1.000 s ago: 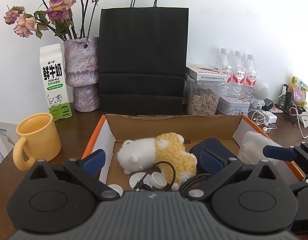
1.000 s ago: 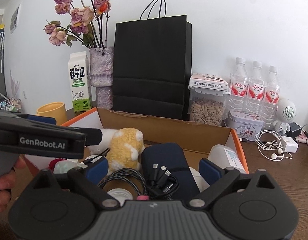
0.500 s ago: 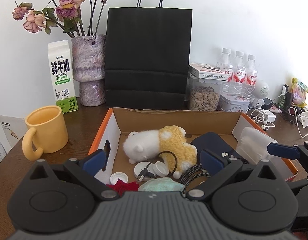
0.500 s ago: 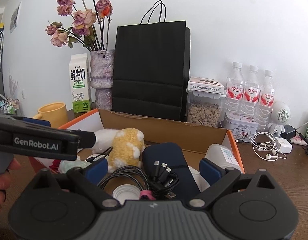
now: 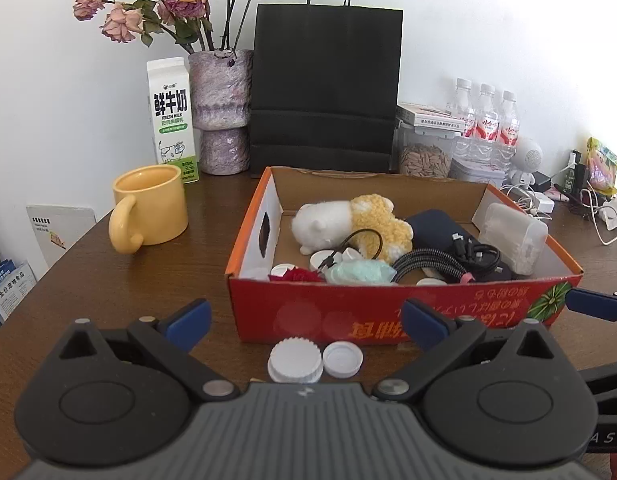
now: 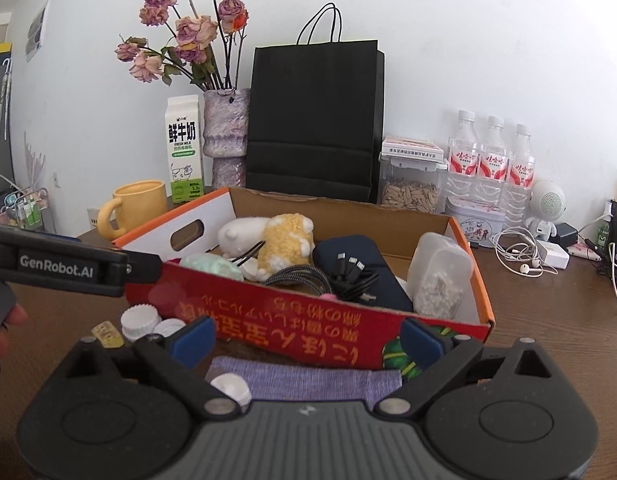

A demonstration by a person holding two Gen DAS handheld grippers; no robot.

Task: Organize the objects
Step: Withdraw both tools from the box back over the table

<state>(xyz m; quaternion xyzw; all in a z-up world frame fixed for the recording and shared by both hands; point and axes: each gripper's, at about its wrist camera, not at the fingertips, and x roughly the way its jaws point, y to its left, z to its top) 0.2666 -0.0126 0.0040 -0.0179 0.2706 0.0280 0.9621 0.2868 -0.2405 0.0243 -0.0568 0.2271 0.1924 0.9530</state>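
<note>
A red cardboard box (image 5: 388,312) (image 6: 308,320) holds a white and yellow plush toy (image 5: 348,220) (image 6: 276,236), black cables (image 5: 440,264) (image 6: 328,276), a dark blue case (image 6: 360,256), a pale green pouch (image 5: 356,274) and a clear plastic tub (image 5: 512,236) (image 6: 440,276). Two white caps (image 5: 312,360) (image 6: 148,322) lie on the table in front of the box. A purple cloth (image 6: 308,380) lies under my right gripper. My left gripper (image 5: 304,320) is open and empty, above the caps. My right gripper (image 6: 308,336) is open and empty, in front of the box.
A yellow mug (image 5: 148,206), a milk carton (image 5: 172,120), a vase of dried roses (image 5: 222,112) and a black paper bag (image 5: 324,92) stand behind the box. Water bottles (image 5: 488,120), a seed jar (image 5: 424,152) and loose cables (image 5: 588,208) crowd the back right.
Both grippers have pulled back from above the box interior to in front of its near wall. The caps and the purple cloth have come into view.
</note>
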